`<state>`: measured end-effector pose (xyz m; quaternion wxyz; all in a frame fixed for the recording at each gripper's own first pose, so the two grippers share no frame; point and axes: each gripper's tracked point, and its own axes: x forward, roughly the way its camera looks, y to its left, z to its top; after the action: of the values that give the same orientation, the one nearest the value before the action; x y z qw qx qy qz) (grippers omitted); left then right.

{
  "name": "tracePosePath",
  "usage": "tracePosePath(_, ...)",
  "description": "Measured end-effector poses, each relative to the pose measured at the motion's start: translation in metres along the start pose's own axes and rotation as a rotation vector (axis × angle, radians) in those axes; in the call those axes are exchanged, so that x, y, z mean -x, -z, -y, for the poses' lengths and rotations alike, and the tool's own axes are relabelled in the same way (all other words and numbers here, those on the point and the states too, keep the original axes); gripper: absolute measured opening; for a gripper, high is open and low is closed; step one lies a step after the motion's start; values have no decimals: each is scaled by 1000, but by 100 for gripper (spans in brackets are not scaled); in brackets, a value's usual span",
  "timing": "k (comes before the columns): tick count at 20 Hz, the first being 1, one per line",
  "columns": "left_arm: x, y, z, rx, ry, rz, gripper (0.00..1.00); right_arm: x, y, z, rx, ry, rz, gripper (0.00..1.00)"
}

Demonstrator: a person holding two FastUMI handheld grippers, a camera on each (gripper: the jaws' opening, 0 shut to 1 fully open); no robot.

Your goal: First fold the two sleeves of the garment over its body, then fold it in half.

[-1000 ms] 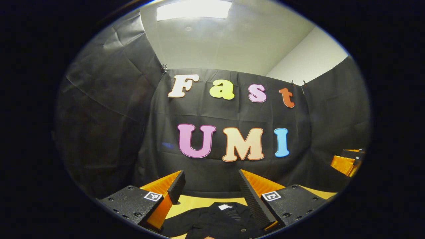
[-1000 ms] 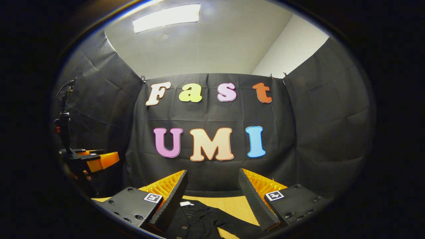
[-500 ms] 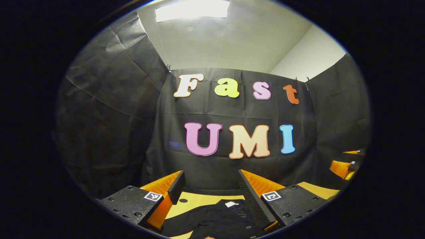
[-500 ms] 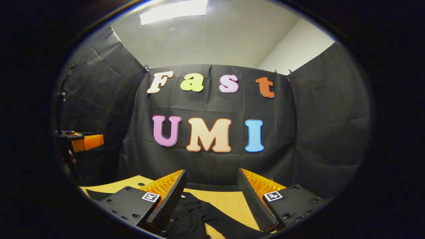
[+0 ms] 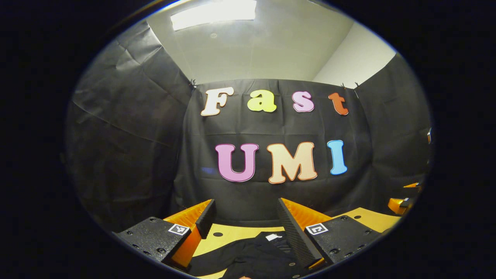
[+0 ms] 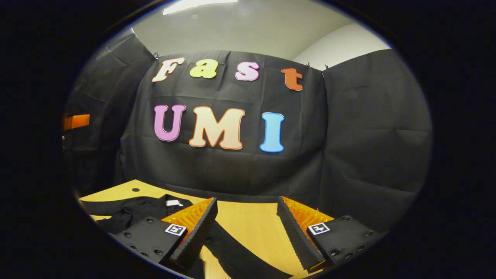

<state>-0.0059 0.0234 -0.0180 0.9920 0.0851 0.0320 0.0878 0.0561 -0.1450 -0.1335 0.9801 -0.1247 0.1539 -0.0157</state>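
A black buttoned garment [image 5: 252,257] with a white neck label [image 5: 273,237] lies on the wooden table [image 5: 228,234]. My left gripper [image 5: 246,203] hovers open above it, nothing between its fingers. In the right gripper view the garment's body [image 6: 135,209] and label [image 6: 173,202] lie to the left, and one sleeve [image 6: 236,259] stretches across the table [image 6: 252,228] under and between the fingers. My right gripper [image 6: 247,200] is open and holds nothing. The right gripper appears at the right edge of the left gripper view [image 5: 403,201], the left gripper at the left edge of the right gripper view [image 6: 75,121].
Black cloth walls close the booth behind and on both sides. A small round hole [image 6: 135,190] marks the table near its far left corner. Bare wood lies to the right of the sleeve.
My right gripper has tipped downward and swung right, so more table and the sleeve show and the garment body sits farther left. The left gripper has barely shifted.
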Motion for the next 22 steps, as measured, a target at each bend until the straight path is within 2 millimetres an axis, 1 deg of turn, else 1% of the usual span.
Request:
tracePosePath(1,1,2,6,-3,2,0,92,-3,13,8,3,3,-28,99)
tracePosePath(2,0,2,11,-6,3,-3,93,-6,25,14,9,3,-58,98)
tracePosePath(5,-2,7,24,-13,0,-19,92,-8,68,33,41,-15,-169,99)
tracePosePath(6,-3,8,27,-15,-2,-23,92,-8,83,37,44,-24,-208,98)
tracePosePath(8,-2,10,35,-24,-4,-31,92,-9,112,47,41,-35,-281,100)
tracePosePath(9,-2,11,38,-30,-4,-37,92,-9,127,52,39,-36,-318,98)
tracePosePath(12,-4,15,51,-45,1,-49,92,-12,167,64,34,-42,-418,98)
tracePosePath(13,-5,15,54,-54,1,-54,92,-8,182,67,30,-44,-451,98)
tracePosePath(15,-3,16,59,-63,-1,-58,92,-5,204,75,32,-45,-501,99)
tracePosePath(17,-2,13,63,-66,0,-58,94,-1,227,82,42,-46,-563,98)
tracePosePath(18,-2,11,64,-69,1,-56,93,1,240,85,46,-47,-601,99)
tracePosePath(21,2,10,66,-75,-1,-52,93,23,280,88,59,-58,-717,100)
tracePosePath(22,4,9,65,-77,-4,-53,93,26,290,89,61,-60,-740,99)
